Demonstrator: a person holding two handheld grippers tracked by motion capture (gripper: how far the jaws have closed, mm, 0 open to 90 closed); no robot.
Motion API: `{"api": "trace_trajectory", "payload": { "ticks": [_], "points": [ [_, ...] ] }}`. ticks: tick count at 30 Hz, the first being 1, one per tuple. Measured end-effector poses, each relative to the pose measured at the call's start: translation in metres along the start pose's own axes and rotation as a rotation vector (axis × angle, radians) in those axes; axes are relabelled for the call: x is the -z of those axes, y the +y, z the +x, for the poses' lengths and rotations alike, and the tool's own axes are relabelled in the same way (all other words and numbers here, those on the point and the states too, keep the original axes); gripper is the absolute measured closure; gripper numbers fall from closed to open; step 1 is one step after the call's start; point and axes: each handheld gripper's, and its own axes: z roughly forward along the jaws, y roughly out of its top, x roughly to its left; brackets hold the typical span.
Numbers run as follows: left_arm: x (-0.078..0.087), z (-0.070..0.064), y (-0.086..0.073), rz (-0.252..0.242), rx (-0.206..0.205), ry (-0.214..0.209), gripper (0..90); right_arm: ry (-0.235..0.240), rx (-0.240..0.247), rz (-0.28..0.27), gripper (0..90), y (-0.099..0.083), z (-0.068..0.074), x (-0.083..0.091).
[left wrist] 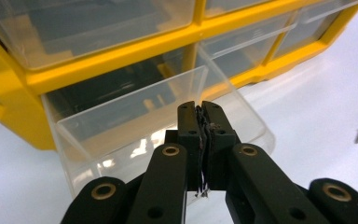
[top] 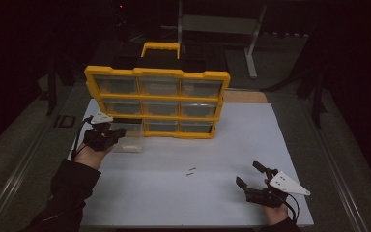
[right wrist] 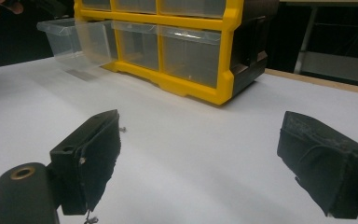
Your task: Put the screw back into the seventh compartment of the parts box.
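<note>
Dark room all around, and in the high view a white counter (top: 207, 159) sits in the middle with a grey floor on both sides and a metal frame far at the back. On the counter stands a yellow box of drawers (top: 157, 99) with a handle on top. Its bottom left drawer (top: 128, 137) is clear and pulled out toward the person. The left gripper (top: 107, 134) is right at the front of that drawer. Two little screws (top: 191, 170) lie on the bare counter, well apart from both hands. The right gripper (top: 249, 175) hovers low near the front right corner, with its jaws spread and nothing between them. In the left gripper view, the left gripper (left wrist: 200, 116) has its jaws pressed together on the thin front wall of the drawer (left wrist: 135, 121), pinching it. To do this step well, the person should likely pull straight and slow, so the drawer does not tip or pop out, and the yellow box (left wrist: 121, 56) does not slide. In the right gripper view, the right gripper (right wrist: 200, 149) is wide open above the white counter (right wrist: 191, 140), and the pulled-out drawer (right wrist: 67, 39) sticks out at the far left of the box.
</note>
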Motion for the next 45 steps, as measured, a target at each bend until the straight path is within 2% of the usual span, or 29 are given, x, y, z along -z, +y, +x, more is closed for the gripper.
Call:
{"api": "trace_trajectory", "payload": {
  "ticks": [2,8,12,23,26,30,33,39,45],
  "points": [
    [-0.002,0.000,0.001,0.016,0.006,0.011,86.2,0.000,-0.001,0.001,13.2,0.000,0.000,0.000],
    [-0.010,0.001,0.002,0.071,0.032,-0.014,84.1,0.002,-0.001,0.001,13.1,0.000,0.000,0.000],
    [-0.010,0.002,0.004,0.056,0.053,-0.010,72.1,0.001,-0.001,0.000,13.1,0.000,0.000,0.000],
    [0.004,-0.003,0.014,0.001,0.059,-0.008,39.0,0.001,-0.001,0.001,13.1,0.000,0.000,0.000],
    [0.007,-0.004,0.017,-0.022,0.061,-0.041,30.4,0.001,-0.001,-0.001,13.1,0.000,0.000,0.000],
    [0.009,-0.011,0.019,-0.031,0.035,-0.074,15.9,0.002,-0.002,-0.001,13.1,0.000,0.000,0.000],
    [0.011,-0.017,0.023,-0.046,0.020,-0.104,8.7,0.002,-0.002,0.001,13.1,0.000,0.000,0.000],
    [0.010,-0.033,0.028,-0.047,-0.015,-0.149,1.5,0.003,-0.004,0.000,13.2,0.000,0.000,0.000],
    [0.009,-0.045,0.032,-0.071,-0.038,-0.183,0.3,0.005,-0.003,0.001,13.1,0.000,0.000,0.000]
  ]
}}
